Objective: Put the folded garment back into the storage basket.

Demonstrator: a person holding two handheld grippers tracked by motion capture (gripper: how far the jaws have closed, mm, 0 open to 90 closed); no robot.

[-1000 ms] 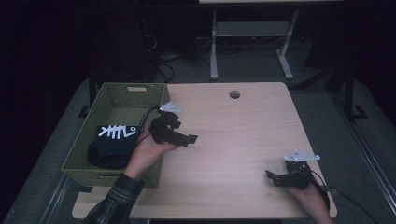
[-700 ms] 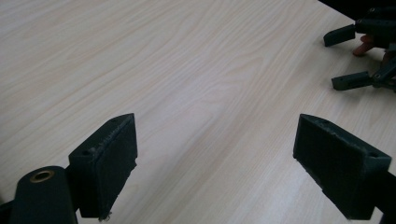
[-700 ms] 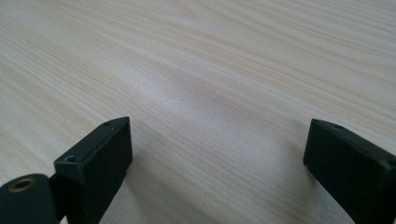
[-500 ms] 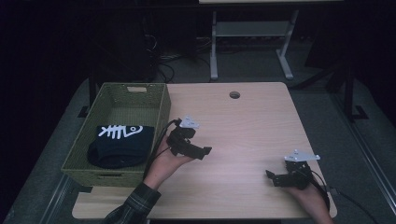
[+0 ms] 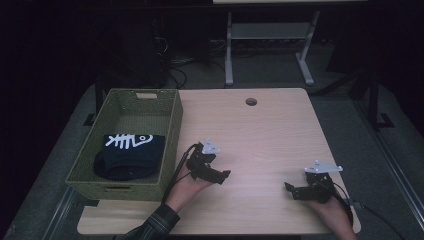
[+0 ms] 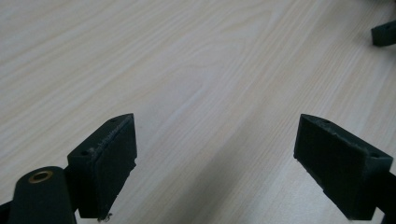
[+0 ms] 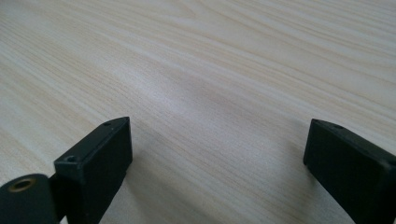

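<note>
Black garment (image 5: 129, 156) with white fishbone print lies folded inside the green basket (image 5: 172, 131), well off to the side of the left gripper (image 5: 220, 175) fingers. Left fingers apart, empty, over bare counter (image 5: 270, 140). Right gripper (image 5: 291, 189) fingers likewise apart, empty. Judged: placement complete; nothing left but withdrawal.

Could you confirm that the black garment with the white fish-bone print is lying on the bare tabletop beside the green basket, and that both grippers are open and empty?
Not quite: the black garment lies inside the green basket, not on the tabletop, as the high view shows. The rest holds: the left gripper and right gripper are open and empty.
</note>
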